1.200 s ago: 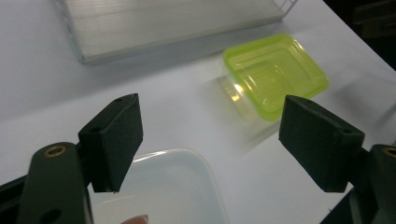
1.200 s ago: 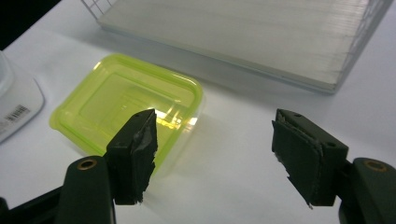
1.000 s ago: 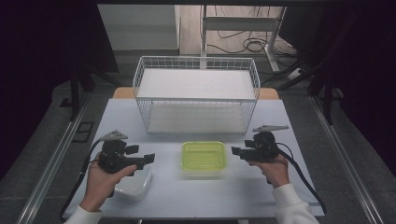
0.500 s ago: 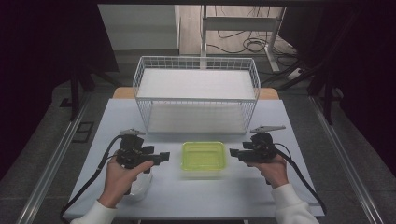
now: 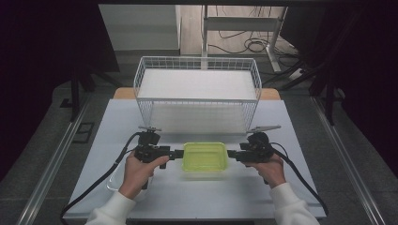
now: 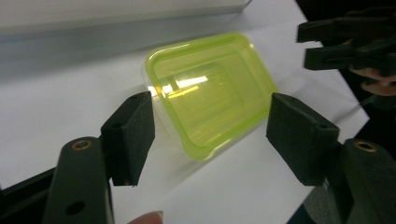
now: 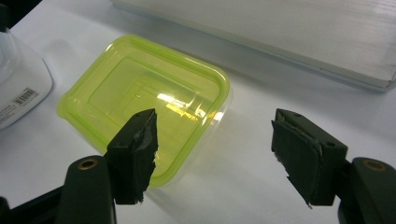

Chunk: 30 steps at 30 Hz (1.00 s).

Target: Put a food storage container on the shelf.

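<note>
We are holding the left claw (image 5: 177, 153) at nine o'clock of the green tub (image 5: 205, 156) and the right claw (image 5: 231, 154) at three o'clock. Both are standing wide, gripping nothing; the left's jaws have just been closing. The tub is sitting on the surface (image 5: 197, 197), at six o'clock of the basket (image 5: 197, 101).

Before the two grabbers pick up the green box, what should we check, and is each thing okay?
1. Left gripper open: ok; its jaws have just been closing a little, with nothing between the pads.
2. Right gripper open: ok.
3. Grippers at opposite ends of the yellow-green container: ok.
4. Pads touching the container: not ok, both stand apart from it.
5. Container flat on the white table: ok.
6. Wire basket behind has room: ok.
</note>
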Tool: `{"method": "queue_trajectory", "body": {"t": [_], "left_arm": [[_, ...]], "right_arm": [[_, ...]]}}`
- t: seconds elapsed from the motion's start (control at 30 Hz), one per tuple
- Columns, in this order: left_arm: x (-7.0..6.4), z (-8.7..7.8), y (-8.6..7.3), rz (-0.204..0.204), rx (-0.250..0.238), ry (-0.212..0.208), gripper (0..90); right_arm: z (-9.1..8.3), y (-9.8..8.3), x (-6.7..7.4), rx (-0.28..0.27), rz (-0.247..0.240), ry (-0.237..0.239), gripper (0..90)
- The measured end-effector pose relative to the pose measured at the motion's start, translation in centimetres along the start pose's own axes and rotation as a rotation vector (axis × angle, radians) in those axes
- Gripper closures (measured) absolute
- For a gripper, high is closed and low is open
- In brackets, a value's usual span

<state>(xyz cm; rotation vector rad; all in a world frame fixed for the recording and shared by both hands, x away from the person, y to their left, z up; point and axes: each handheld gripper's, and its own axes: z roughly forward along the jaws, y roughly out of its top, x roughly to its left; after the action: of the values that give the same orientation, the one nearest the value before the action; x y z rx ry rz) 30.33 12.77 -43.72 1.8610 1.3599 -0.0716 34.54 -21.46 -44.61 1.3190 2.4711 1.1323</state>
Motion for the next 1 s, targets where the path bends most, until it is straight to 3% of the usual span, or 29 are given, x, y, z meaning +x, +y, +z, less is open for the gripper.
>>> {"method": "queue_trajectory", "body": {"t": [0.2, 0.43, 0.63, 1.0], "left_arm": [[1.0, 2.7, 0.5, -0.025, 0.055, 0.016, 37.0], [1.7, 4.4, 0.8, -0.041, 0.098, 0.025, 39.6], [2.2, 5.4, 0.7, -0.045, 0.127, 0.028, 43.5], [2.8, 6.4, 0.7, -0.073, 0.138, 0.009, 48.7]], "right_arm": [[0.2, 0.1, -0.2, 0.005, 0.011, -0.002, 31.6], [1.0, 0.1, -0.3, 0.024, 0.017, 0.003, 31.8], [1.6, 0.0, -0.5, 0.04, 0.031, 0.015, 31.8], [3.4, -0.2, -0.9, 0.076, 0.117, 0.057, 39.0]]}}
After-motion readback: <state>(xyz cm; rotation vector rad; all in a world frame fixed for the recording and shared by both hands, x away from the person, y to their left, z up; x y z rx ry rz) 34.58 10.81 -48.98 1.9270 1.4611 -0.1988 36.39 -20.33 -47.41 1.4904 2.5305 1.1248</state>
